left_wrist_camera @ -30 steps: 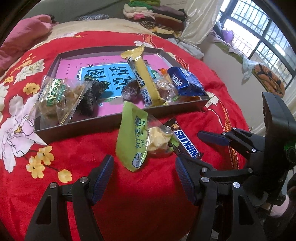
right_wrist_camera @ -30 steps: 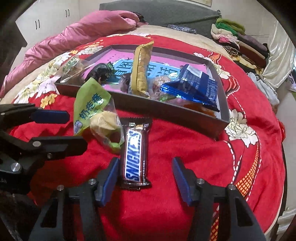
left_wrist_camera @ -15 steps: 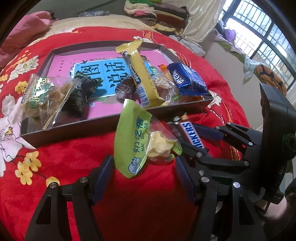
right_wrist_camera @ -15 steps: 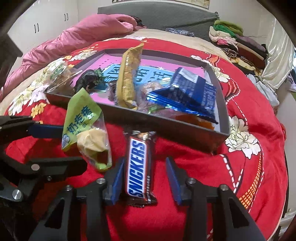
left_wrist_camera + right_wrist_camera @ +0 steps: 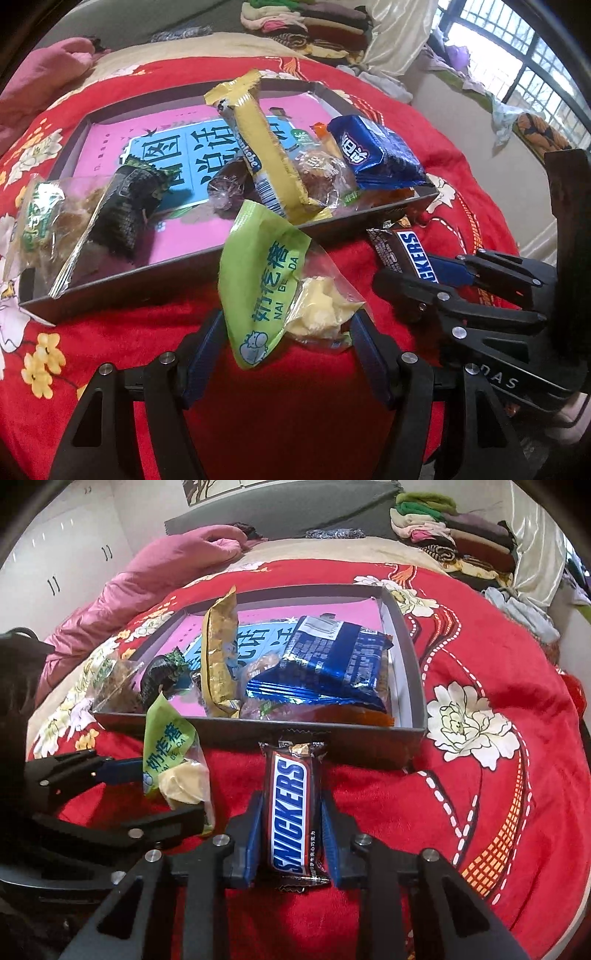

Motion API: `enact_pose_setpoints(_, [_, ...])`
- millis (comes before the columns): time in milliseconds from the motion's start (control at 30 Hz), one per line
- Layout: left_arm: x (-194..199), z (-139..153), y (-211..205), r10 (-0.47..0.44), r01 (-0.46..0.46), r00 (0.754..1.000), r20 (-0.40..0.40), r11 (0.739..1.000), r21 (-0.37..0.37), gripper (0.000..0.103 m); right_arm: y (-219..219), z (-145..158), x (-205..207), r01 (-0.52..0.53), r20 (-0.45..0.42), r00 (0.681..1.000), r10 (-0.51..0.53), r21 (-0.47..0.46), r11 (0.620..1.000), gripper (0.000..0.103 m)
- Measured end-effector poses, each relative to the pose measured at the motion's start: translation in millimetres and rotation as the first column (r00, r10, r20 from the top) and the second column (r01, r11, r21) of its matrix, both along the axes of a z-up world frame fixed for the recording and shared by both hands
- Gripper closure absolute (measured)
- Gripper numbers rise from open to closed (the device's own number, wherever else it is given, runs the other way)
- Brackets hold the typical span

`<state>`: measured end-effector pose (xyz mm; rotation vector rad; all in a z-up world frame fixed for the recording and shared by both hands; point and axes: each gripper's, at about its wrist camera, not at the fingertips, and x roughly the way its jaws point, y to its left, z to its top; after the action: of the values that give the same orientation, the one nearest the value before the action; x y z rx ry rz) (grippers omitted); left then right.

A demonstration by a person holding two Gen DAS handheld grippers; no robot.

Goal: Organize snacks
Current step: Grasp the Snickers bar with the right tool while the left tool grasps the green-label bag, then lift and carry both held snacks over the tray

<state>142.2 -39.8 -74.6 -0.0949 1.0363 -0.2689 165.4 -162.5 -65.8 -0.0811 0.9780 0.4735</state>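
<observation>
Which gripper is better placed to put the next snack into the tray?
Right. The right gripper is closing on the Snickers bar, just before the tray. The left gripper only straddles the green bag, jaws wide.

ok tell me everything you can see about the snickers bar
The Snickers bar is a brown glossy wrapper with a blue-and-white logo and crimped ends, unopened. It lies flat on the red blanket, just outside the tray's front wall, far end almost at it. The right gripper is closing, a blue pad at each long edge.
</observation>
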Motion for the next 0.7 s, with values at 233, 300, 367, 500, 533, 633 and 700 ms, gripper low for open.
enact_pose_setpoints(233, [-0.9, -3.1, -1.8, -0.018, 0.018, 1.000, 0.012, 1.000, 0.022, 0.045, -0.8, 1.7, -1.7, 0.005, -0.008, 1.000, -0.005, 0.021, 1.000, 0.074])
enact_pose_setpoints(300, [-1.5, -2.1, -0.6, -0.028, 0.028, 1.000, 0.013, 1.000, 0.007, 0.054, -0.1, 4.1, -3.8, -0.001, -0.004, 1.000, 0.001, 0.028, 1.000, 0.074])
enact_pose_setpoints(367, [-1.6, -1.7, 2.5, -0.038, 0.038, 0.999, 0.005, 0.999, -0.020, 0.058, 0.4, 6.6, -6.1, -0.005, 0.000, 1.000, 0.005, 0.032, 0.999, 0.074])
enact_pose_setpoints(500, [-5.8, 3.4, 12.8, -0.037, 0.037, 0.999, -0.003, 0.996, -0.077, 0.065, -0.5, 11.8, -10.1, -0.011, -0.001, 1.000, 0.011, 0.050, 0.999, 0.074])
enact_pose_setpoints(533, [-6.8, 5.1, 13.3, -0.039, 0.039, 0.999, -0.003, 0.996, -0.083, 0.065, -1.4, 13.5, -11.7, -0.012, -0.001, 1.000, 0.012, 0.057, 0.998, 0.074])
enact_pose_setpoints(633, [-14.3, 15.1, 14.5, -0.045, 0.047, 0.999, 0.019, 0.994, -0.097, 0.065, -2.3, 18.4, -16.8, -0.017, 0.003, 1.000, 0.017, 0.073, 0.997, 0.074])
enact_pose_setpoints(700, [-19.3, 21.9, 14.6, -0.047, 0.050, 0.998, 0.034, 0.994, -0.101, 0.065, -1.5, 22.8, -20.3, -0.026, 0.009, 1.000, 0.025, 0.089, 0.996, 0.074])
